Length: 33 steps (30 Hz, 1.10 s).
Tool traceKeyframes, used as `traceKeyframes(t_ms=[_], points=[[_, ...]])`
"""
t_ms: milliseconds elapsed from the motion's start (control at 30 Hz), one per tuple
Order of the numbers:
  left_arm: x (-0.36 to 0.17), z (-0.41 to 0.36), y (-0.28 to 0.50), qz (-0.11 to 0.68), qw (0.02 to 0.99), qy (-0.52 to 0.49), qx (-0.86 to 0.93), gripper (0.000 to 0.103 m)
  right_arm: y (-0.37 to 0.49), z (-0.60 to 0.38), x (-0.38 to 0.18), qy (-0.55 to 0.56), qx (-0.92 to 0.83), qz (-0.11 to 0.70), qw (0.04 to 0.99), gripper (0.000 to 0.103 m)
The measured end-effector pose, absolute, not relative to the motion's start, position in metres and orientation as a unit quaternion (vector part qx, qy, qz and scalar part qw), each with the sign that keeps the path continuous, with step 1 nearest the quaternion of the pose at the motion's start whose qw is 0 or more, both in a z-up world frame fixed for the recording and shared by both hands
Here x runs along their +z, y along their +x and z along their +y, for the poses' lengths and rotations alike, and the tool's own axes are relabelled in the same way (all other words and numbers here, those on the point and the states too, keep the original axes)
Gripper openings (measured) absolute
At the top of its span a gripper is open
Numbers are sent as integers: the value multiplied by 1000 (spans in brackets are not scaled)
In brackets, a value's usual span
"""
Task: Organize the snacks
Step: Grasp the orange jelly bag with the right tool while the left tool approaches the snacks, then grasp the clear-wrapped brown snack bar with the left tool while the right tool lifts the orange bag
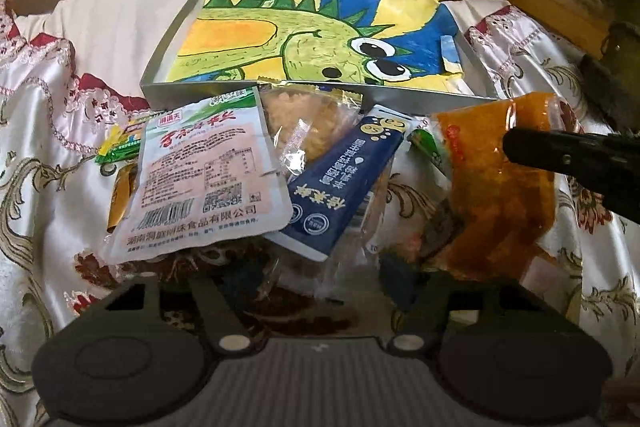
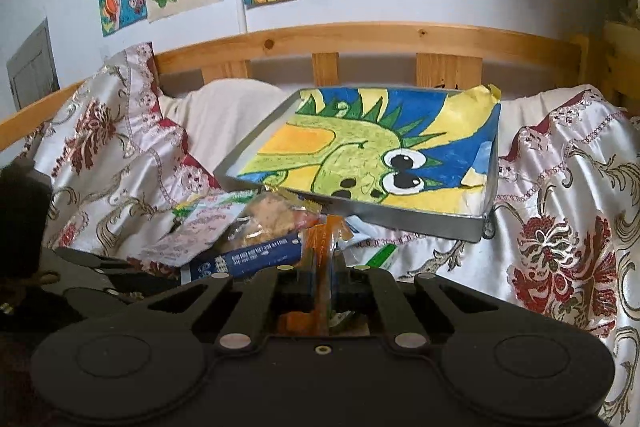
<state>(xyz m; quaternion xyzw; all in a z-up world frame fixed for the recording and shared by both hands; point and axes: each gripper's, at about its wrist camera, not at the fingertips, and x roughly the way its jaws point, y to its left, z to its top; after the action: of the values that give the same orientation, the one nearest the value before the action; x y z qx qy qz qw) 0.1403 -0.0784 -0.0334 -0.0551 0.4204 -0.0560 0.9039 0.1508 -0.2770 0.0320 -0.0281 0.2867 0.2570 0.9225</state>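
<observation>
Before tray (image 2: 404, 217), right gripper (image 2: 320, 283) apparently pinching orange packet (image 2: 320, 239)

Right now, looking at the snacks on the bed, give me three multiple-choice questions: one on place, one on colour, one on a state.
1. The grey metal tray lies where?
A beyond the snack pile
B on the floor
C on a shelf

2. The long box in the pile is?
A red
B navy blue
C white

3. The right gripper is?
A wide open
B out of view
C shut on the clear orange snack packet

Answers: A, pile lies before the tray; B, navy sides; C, pads pinch the packet.
</observation>
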Motion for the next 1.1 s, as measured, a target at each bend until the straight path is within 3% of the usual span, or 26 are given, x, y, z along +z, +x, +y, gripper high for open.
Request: traceKeyframes(t_ms=[367, 800, 967, 1100], points=[[-40, -80, 149, 423, 901, -79, -56, 56, 151, -281, 33, -13, 246, 278, 928, 5], [-25, -71, 118, 446, 889, -83, -58, 56, 145, -282, 40, -20, 233, 251, 939, 5], [-11, -74, 118, 446, 891, -60, -51, 44, 145, -282, 40, -25, 230, 246, 941, 5], [8, -75, 118, 451, 890, -27, -52, 42, 146, -283, 41, -23, 229, 243, 942, 5]])
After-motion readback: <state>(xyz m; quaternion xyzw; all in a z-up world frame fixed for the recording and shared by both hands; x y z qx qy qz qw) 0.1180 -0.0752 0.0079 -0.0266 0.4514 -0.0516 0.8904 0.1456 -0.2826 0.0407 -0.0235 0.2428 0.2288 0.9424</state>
